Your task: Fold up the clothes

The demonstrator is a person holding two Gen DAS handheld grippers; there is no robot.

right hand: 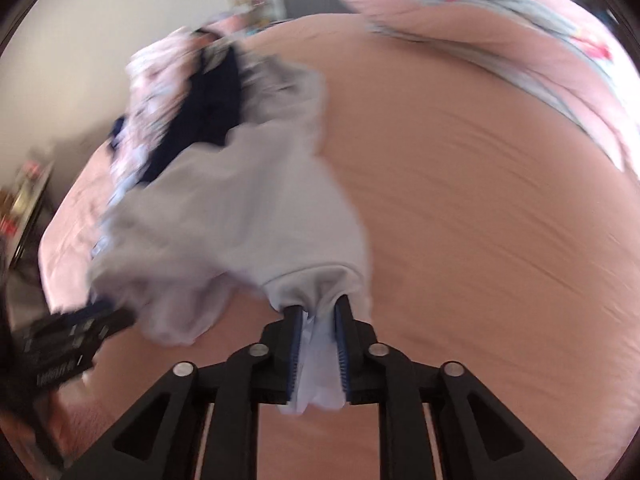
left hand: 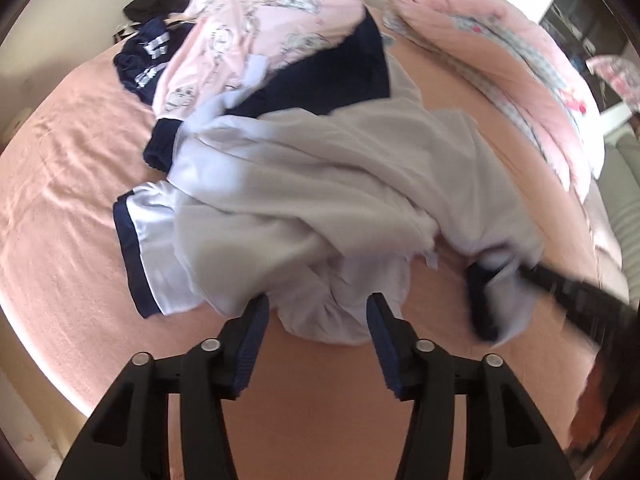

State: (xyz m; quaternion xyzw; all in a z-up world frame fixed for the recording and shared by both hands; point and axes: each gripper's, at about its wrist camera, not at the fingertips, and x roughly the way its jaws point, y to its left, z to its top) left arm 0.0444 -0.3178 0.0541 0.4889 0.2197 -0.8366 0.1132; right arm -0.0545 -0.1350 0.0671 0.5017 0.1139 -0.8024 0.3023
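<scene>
A white garment with navy sleeve trim (left hand: pixel 320 184) lies crumpled on the pink bed sheet (left hand: pixel 60 200). My left gripper (left hand: pixel 319 304) stands open at its near edge; a bunch of the white cloth sits between the fingertips, but the pads do not press it. In the right wrist view my right gripper (right hand: pixel 318 308) is shut on a fold of the white garment (right hand: pixel 240 208), which stretches away from it to the left. The right gripper (left hand: pixel 486 280) also shows blurred at the garment's right end. The left gripper (right hand: pixel 100 316) appears blurred at the lower left.
Behind the white garment lies a pile: a pink printed garment (left hand: pixel 248 28), a navy one (left hand: pixel 352 68) and navy patterned shorts (left hand: pixel 140 56). A rolled pink duvet (left hand: pixel 520 60) runs along the bed's right side. A black item (left hand: pixel 156 0) sits at the far edge.
</scene>
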